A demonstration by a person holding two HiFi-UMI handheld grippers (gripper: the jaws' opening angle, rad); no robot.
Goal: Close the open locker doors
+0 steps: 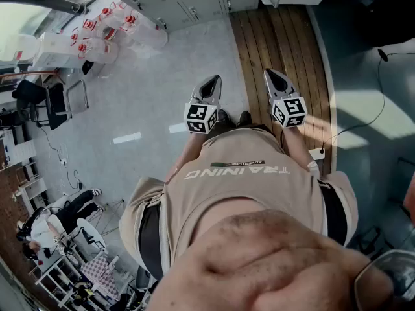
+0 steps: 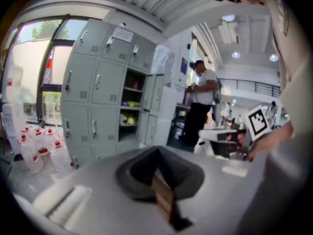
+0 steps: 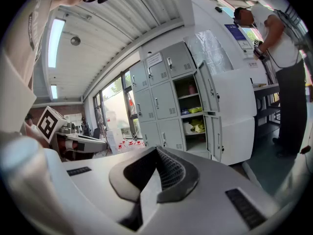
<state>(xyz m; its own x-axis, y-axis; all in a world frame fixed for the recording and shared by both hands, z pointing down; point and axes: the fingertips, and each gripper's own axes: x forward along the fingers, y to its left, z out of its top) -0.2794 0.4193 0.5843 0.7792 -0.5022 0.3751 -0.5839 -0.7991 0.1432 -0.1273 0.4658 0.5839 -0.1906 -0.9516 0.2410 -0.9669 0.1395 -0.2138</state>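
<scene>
- Our left gripper (image 2: 156, 152) has its jaws pressed together, empty; the lockers (image 2: 93, 99) stand ahead, to its left.
- Our right gripper (image 3: 157, 152) is likewise closed; the open locker doors (image 3: 235, 99) stand ahead-right.

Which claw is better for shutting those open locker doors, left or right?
Probably right. The open locker doors hang out toward the right, and the right claw is on that side. The left claw sits farther over. Both are shut, empty and far off.
</scene>
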